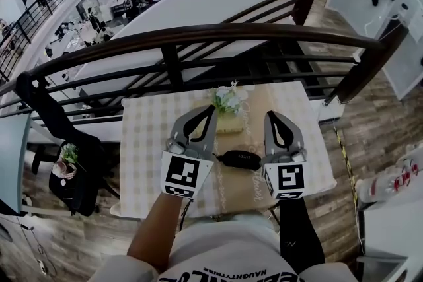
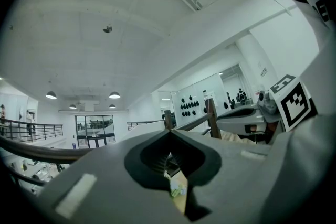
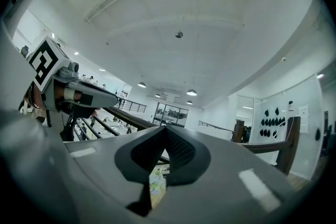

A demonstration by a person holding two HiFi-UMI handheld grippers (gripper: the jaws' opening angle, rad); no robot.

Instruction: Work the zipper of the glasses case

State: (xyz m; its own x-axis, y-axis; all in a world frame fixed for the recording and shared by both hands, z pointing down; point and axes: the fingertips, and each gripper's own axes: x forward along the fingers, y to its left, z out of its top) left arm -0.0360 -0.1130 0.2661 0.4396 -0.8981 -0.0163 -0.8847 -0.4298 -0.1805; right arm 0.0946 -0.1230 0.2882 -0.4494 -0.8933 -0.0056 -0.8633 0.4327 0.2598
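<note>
Glasses case (image 1: 239, 159): black, oval, flat on the tan runner (image 1: 232, 191) near the front edge of the checked table (image 1: 145, 142). In the head view its long axis runs left-right across the table, right end tipped slightly toward the person. Too small to tell which end the zipper pull is on or whether it's zipped. The case sits in the gap between the two tools, level with their rear halves by the marker cubes and well behind both tips; it looks apart from both, but I can't tell the height gap. Left gripper (image 1: 211, 108) is clenched: its own view shows the jaws meeting at the tip with nothing between them, only a sliver of table seen through the hollow behind. Right gripper (image 1: 271, 113) is the same, jaws pressed together and empty. Both point level, away from the person toward the dark railing (image 1: 198, 36), the left one angled a bit inward. Ahead of the tips and between them: white flowers (image 1: 229, 98) on a yellowish box (image 1: 228, 123). Neither gripper view shows the case; each shows the other tool off to its side.
</note>
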